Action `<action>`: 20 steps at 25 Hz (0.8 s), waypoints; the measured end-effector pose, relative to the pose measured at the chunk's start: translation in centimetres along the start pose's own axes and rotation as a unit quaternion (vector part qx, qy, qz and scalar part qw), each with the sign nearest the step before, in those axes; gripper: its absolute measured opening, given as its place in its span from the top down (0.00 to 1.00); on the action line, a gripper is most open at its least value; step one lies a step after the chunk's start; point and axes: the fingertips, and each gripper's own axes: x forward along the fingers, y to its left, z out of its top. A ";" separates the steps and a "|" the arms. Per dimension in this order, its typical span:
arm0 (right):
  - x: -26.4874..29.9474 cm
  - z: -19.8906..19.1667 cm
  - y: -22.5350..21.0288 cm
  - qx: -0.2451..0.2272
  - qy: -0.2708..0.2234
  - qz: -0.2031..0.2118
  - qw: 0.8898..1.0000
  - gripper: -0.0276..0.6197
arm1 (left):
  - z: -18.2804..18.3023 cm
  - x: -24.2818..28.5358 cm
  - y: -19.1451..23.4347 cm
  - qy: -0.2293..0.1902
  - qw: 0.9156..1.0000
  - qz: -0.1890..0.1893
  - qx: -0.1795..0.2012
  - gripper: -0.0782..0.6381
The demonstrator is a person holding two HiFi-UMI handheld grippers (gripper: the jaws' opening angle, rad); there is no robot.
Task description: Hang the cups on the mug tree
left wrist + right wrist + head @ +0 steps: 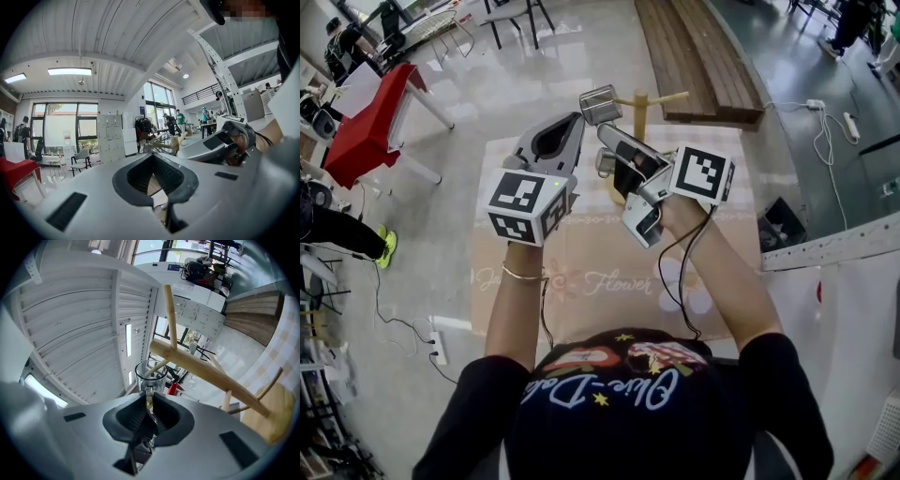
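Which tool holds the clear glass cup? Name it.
The right tool: its jaws pinch the clear glass cup by its handle. The left tool stands open and holds nothing.

Clear glossy glass cup (151, 376), smooth pale wooden mug tree (206, 370), matt grey plastic right gripper (149, 404).

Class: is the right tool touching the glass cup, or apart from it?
Touching. The right gripper view shows the right tool pinching the handle of the glass cup, with no gap between pads and handle.
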 end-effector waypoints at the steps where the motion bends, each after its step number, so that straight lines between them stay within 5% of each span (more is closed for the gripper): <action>1: -0.1 0.0 0.0 0.001 -0.001 0.000 1.000 0.88 | 0.0 0.0 0.0 0.000 1.000 0.000 0.000 0.88; 20: -0.6 0.4 -0.3 0.042 -0.025 0.011 0.999 0.88 | 0.6 0.4 -0.7 -0.005 1.000 -0.004 0.003 0.88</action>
